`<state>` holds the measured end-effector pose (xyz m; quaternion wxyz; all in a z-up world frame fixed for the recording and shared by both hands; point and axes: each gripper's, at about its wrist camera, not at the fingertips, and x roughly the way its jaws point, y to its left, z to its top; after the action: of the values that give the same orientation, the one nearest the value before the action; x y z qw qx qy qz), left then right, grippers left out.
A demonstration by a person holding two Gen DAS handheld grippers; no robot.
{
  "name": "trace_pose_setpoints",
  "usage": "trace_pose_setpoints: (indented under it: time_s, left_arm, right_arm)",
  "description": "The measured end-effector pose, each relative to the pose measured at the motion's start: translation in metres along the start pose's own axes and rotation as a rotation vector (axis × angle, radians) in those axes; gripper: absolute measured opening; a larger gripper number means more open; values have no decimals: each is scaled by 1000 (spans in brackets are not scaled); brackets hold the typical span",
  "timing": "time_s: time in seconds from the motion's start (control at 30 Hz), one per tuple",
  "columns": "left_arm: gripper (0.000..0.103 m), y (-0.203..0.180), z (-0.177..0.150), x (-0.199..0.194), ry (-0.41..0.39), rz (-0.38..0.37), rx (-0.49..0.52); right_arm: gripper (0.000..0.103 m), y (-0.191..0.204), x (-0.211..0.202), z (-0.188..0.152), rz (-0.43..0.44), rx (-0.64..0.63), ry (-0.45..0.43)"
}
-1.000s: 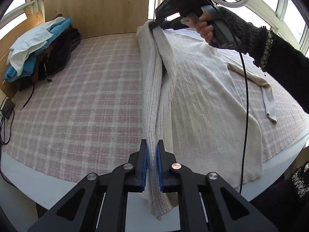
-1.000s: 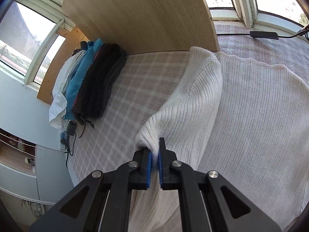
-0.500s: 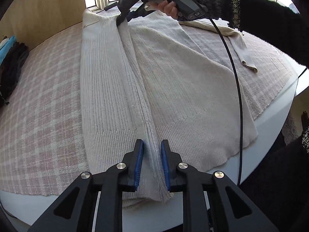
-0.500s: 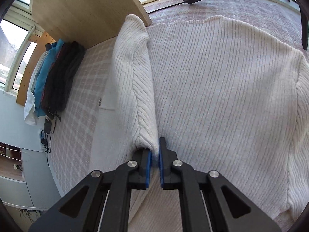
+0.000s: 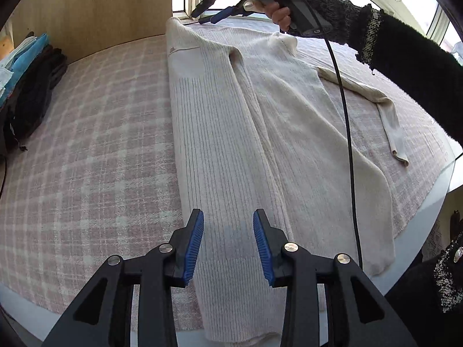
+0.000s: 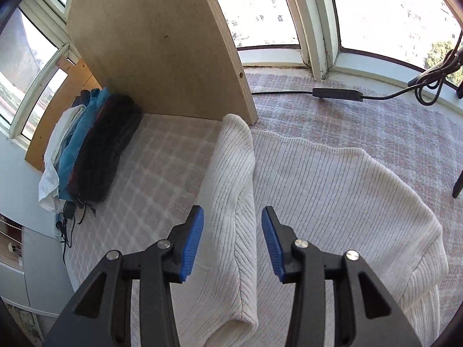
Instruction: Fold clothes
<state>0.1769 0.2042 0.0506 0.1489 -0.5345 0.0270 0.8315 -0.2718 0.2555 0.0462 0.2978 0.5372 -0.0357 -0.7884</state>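
The cream ribbed sweater [image 5: 260, 133] is laid lengthwise on the plaid-covered table [image 5: 95, 150], its folded-over side panel lined up between the parted jaws of the left gripper [image 5: 228, 243] at the hem and the right gripper [image 6: 232, 241] at the shoulder, neither clamped on it.

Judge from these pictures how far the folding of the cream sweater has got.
Done: one side of the sweater lies folded over its body on the checked blanket. In hand: nothing; the left gripper and right gripper both have open jaws above the fold. Left: the other sleeve lies spread out, and the sweater is at full length.
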Motion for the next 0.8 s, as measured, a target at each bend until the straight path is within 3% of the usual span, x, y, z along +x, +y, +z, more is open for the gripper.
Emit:
trace_pose_setpoints:
  time_s: [0.03,0.1,0.13,0.17,0.3,0.33,0.37,0.4,0.47,0.57,0.63,0.7,0.8]
  left_arm:
    - [34,0,0,7,12,-3,-3]
    - [34,4,0,12,9,-23,-16]
    - [34,6,0,12,8,-32,-19]
    - [34,7,0,12,8,-37,-21]
    - [35,14,-1,14,7,-57,-40]
    - [35,15,-1,14,7,-60,-42]
    - [35,15,-1,15,6,-60,-39]
    - [36,14,-1,15,4,-59,-34]
    - [38,13,-2,16,2,-57,-24]
    - [39,12,-5,16,-8,-52,-12]
    - [39,14,-6,14,-8,-49,-22]
    - [38,15,-7,10,-6,-41,-27]
    - [38,13,-9,-6,-25,-10,-6]
  right_arm:
    - [41,6,12,2,-46,-42,7]
    - [39,11,33,8,-316,-135,0]
    - [39,8,37,11,-397,-153,-9]
    - [39,2,33,15,-372,-127,-24]
    - [39,-6,-10,20,-132,-20,-152]
    - [37,-1,-13,19,-84,-36,-154]
    - [28,7,-12,19,-46,-62,-146]
    - [19,14,-4,20,-31,-85,-124]
    - [12,25,20,24,-35,-111,-69]
    - [11,17,64,35,-83,-84,-16]
    - [11,13,68,40,-70,-53,-17]
    - [12,13,48,39,-37,1,-19]
    - [14,12,-27,20,83,14,-104]
